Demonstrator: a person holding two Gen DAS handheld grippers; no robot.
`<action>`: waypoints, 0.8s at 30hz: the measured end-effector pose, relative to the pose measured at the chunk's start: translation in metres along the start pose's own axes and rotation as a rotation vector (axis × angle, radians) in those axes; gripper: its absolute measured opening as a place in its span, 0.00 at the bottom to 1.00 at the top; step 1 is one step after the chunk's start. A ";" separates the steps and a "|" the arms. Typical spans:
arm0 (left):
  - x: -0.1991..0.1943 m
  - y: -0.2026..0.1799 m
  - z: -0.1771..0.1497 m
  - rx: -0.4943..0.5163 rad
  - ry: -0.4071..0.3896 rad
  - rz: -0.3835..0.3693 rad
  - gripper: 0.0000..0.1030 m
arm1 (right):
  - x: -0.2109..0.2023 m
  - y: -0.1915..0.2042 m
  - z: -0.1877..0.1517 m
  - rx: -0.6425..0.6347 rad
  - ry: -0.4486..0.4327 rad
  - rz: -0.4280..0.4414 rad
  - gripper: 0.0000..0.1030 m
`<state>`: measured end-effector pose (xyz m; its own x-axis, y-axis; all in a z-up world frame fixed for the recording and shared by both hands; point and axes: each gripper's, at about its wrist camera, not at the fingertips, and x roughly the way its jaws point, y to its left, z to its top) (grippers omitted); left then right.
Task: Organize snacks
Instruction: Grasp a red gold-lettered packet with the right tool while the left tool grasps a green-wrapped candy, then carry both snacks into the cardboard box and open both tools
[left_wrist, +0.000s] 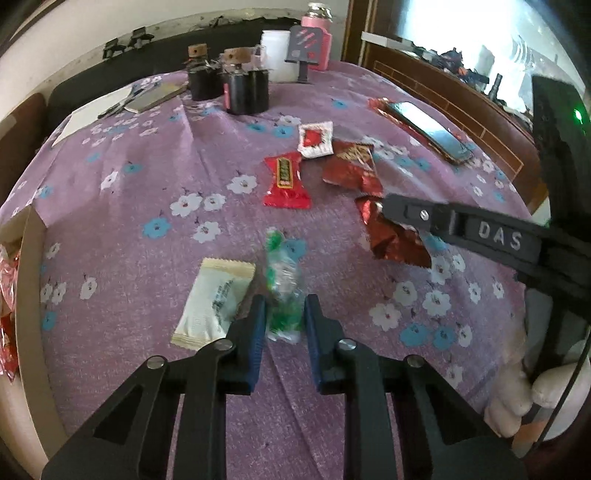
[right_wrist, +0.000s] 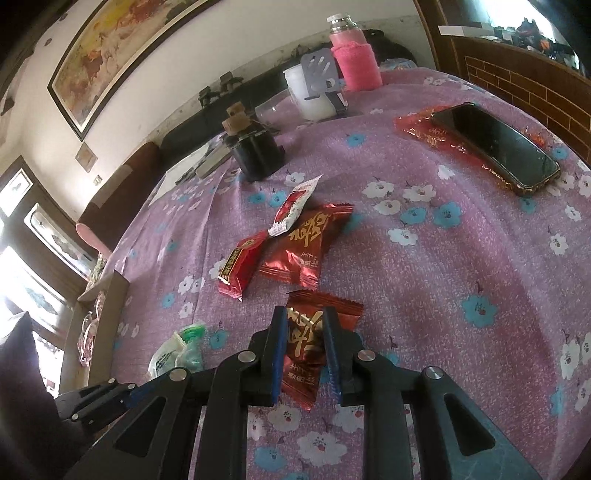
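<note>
The left gripper (left_wrist: 284, 314) is closed on a green candy (left_wrist: 282, 288) in a clear wrapper, low over the near part of the table, with a cream packet (left_wrist: 214, 299) lying just left of it on the cloth. The right gripper (right_wrist: 304, 332) is clamped on a dark red packet (right_wrist: 314, 339), its pads pressing the foil from both sides; in the left view this gripper reaches in from the right and points down at the table. Farther off lie a second dark red packet (right_wrist: 306, 243), a bright red bar (right_wrist: 238, 266) just left of it, and a small white-and-red sachet (right_wrist: 293, 206) overlapping their far ends. At the left edge stands a cardboard box (left_wrist: 33, 280) with red wrappers (left_wrist: 7, 310) showing inside; how many cannot be told. To the far right a phone (right_wrist: 495, 147) rests on a red envelope (right_wrist: 417, 129). At the far end stand dark corked bottles (left_wrist: 221, 85), a white tub (left_wrist: 275, 55) and a pink-sleeved bottle (right_wrist: 352, 59). The table is covered by a purple flowered cloth (right_wrist: 443, 277), and a framed painting (right_wrist: 122, 48) hangs on the wall behind.
</note>
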<state>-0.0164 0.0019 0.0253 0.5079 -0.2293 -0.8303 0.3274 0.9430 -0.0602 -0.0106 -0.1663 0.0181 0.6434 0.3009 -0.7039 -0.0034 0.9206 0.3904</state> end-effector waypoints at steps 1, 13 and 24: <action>0.000 0.001 0.001 -0.010 -0.005 0.002 0.17 | 0.000 0.000 0.000 0.001 0.000 0.001 0.22; 0.013 -0.009 0.013 -0.004 -0.025 0.019 0.15 | 0.002 0.006 -0.004 -0.030 0.022 0.001 0.31; -0.030 0.016 -0.003 -0.151 -0.071 -0.091 0.16 | -0.015 0.016 -0.003 -0.050 -0.045 0.145 0.07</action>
<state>-0.0290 0.0244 0.0474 0.5384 -0.3265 -0.7768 0.2534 0.9420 -0.2202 -0.0222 -0.1552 0.0329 0.6668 0.4213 -0.6148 -0.1360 0.8799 0.4554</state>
